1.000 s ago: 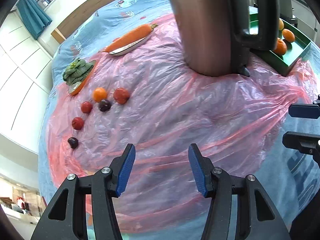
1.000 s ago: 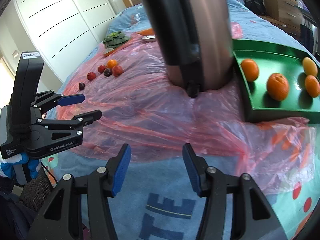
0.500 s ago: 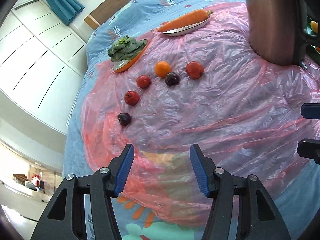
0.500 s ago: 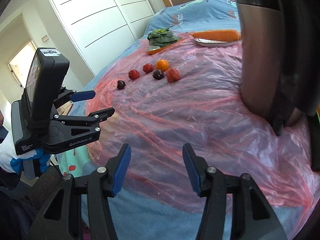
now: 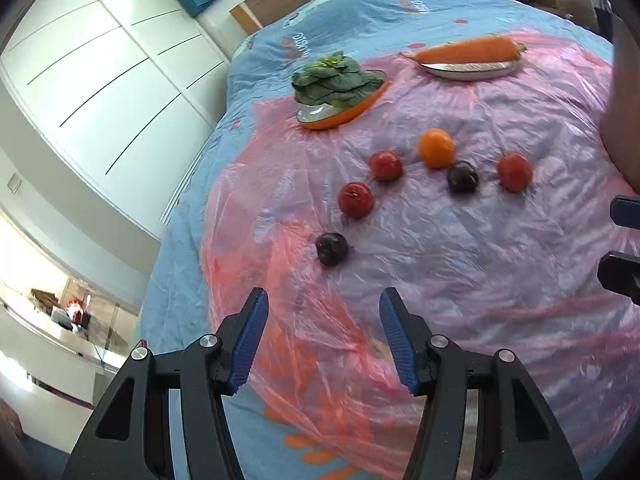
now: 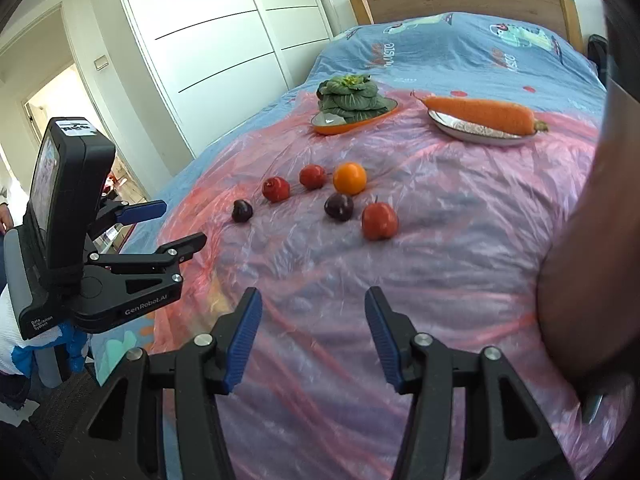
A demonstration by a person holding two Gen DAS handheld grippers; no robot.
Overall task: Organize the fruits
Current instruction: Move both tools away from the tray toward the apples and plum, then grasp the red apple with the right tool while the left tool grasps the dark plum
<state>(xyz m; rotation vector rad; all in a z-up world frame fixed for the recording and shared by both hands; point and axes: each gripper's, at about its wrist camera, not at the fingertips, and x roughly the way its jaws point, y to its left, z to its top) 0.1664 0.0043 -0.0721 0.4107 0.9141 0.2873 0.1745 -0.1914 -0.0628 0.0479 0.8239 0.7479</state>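
Note:
Several small fruits lie on a pink plastic sheet [image 5: 460, 280] on the bed: an orange [image 5: 436, 148] [image 6: 349, 178], red fruits [image 5: 355, 200] [image 5: 514, 171] [image 6: 379, 221] and dark plums [image 5: 331, 248] [image 5: 462, 177] [image 6: 242, 211]. My left gripper [image 5: 322, 336] is open and empty, just short of the nearest dark plum. It also shows in the right wrist view [image 6: 160, 224]. My right gripper [image 6: 312, 328] is open and empty, well short of the fruits.
Leafy greens sit on an orange dish [image 5: 340, 114] [image 6: 352, 120]. A carrot [image 5: 468, 50] [image 6: 480, 114] lies on a metal plate. A large steel kettle [image 6: 592, 260] stands close at the right. White wardrobes [image 6: 220, 40] line the left side of the bed.
Both grippers have swung left, away from the kettle and green tray. The loose fruits are now central and closer in both views. The tray is out of view.

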